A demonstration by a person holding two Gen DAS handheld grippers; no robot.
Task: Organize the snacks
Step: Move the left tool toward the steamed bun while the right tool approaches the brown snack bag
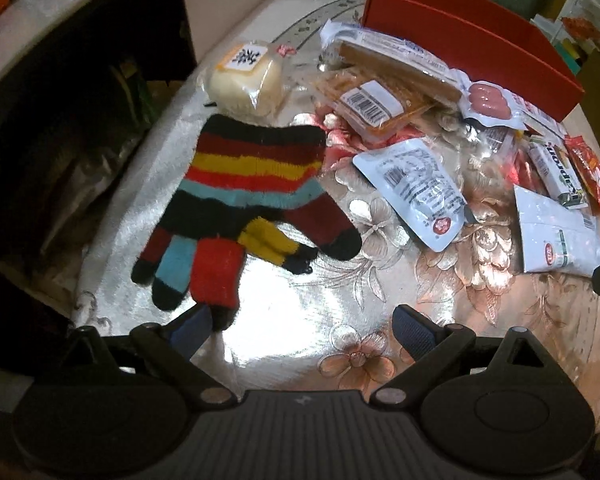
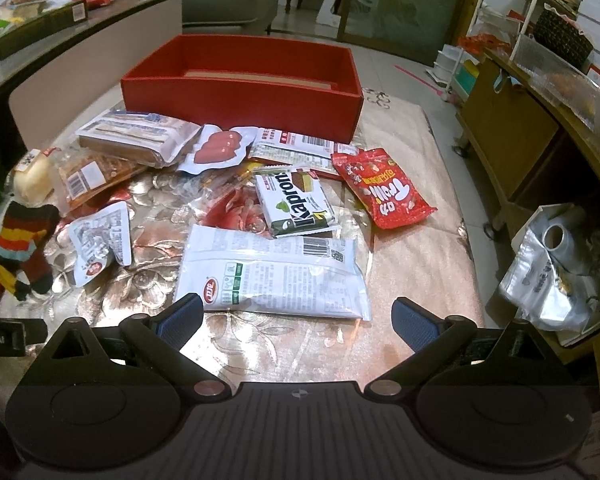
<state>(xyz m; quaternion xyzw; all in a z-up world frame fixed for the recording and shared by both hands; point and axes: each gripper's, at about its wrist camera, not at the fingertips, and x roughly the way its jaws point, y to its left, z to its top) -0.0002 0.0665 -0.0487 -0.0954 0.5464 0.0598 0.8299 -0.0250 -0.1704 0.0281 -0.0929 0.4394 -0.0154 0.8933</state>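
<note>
Snacks loose on floral tablecloth (image 2: pixel 412 240), heaped in front of red box (image 2: pixel 240 96). Box at far side, open-topped, apparently empty: likely the destination, nothing packed yet.

Right gripper (image 2: pixel 298 320) spread wide, holding nothing, low over near edge of table. Just beyond its tips: large white packet (image 2: pixel 276 276), flat, barcode side up, long axis left to right. Probably first pick, being nearest and unobstructed.

Kapron wafer pack (image 2: pixel 296 200) just beyond, lying partly on the white packet's far edge, long axis tilted from near-left to far-right. Red Trolli bag (image 2: pixel 382 188) to its right, long axis angled near-right. Sausage pack (image 2: pixel 218 148) and long biscuit pack (image 2: pixel 140 138) up against box front, overlapping other packs.

Left gripper (image 1: pixel 302 328) likewise wide open, empty, at near-left of table. Striped knit glove (image 1: pixel 256 184) flat before it, fingers pointing near; one glove fingertip close to left pad, contact uncertain. Wrapped bun (image 1: pixel 246 84) beyond glove cuff. Small white pouch (image 1: pixel 416 188) right of glove, long axis far-left to near-right.

Glove no snack: judged to stay out of box.
</note>
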